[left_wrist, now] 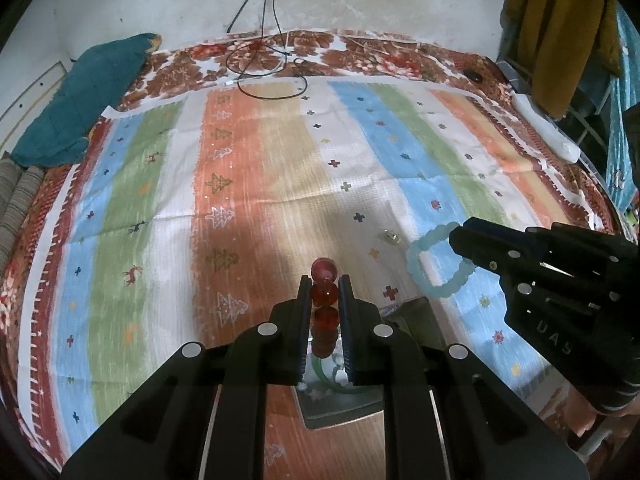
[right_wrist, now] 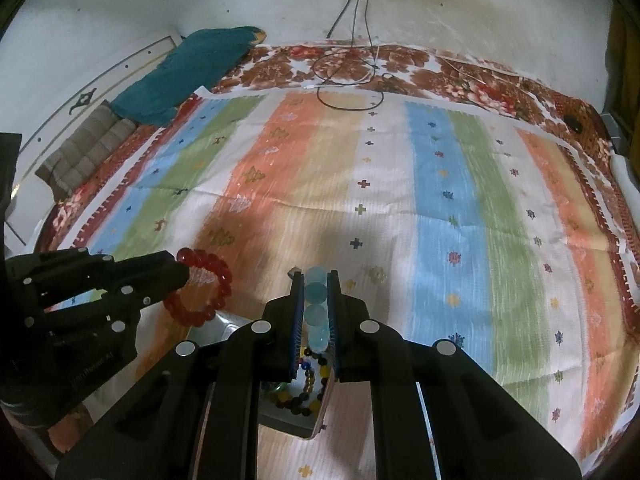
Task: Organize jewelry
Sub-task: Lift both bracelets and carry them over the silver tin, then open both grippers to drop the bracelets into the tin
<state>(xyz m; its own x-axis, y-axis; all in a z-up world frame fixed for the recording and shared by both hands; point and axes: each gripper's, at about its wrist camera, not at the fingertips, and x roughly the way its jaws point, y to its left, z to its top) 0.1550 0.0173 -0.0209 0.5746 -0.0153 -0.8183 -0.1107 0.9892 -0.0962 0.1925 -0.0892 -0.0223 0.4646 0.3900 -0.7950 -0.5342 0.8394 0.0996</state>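
Note:
My left gripper (left_wrist: 325,280) is shut on a red bead bracelet (left_wrist: 324,294), which stands up between the fingers above the striped cloth. In the right wrist view this gripper (right_wrist: 182,270) comes in from the left with the red bracelet (right_wrist: 200,292) hanging as a loop from its tip. My right gripper (right_wrist: 316,276) is shut on a pale blue bead bracelet (right_wrist: 315,300). From the left wrist view the right gripper (left_wrist: 456,238) holds the blue loop (left_wrist: 434,266) off its tip. Beneath both grippers lies a grey box (right_wrist: 286,420) holding a multi-coloured bead string (right_wrist: 306,384) and a green bangle (left_wrist: 340,386).
A small clear trinket (left_wrist: 391,237) lies on the striped cloth (left_wrist: 280,168) by the blue loop. Black cables (left_wrist: 264,68) trail at the far edge, a teal cloth (left_wrist: 80,100) at far left, a white object (left_wrist: 548,132) and a hanging yellow garment (left_wrist: 560,32) at right.

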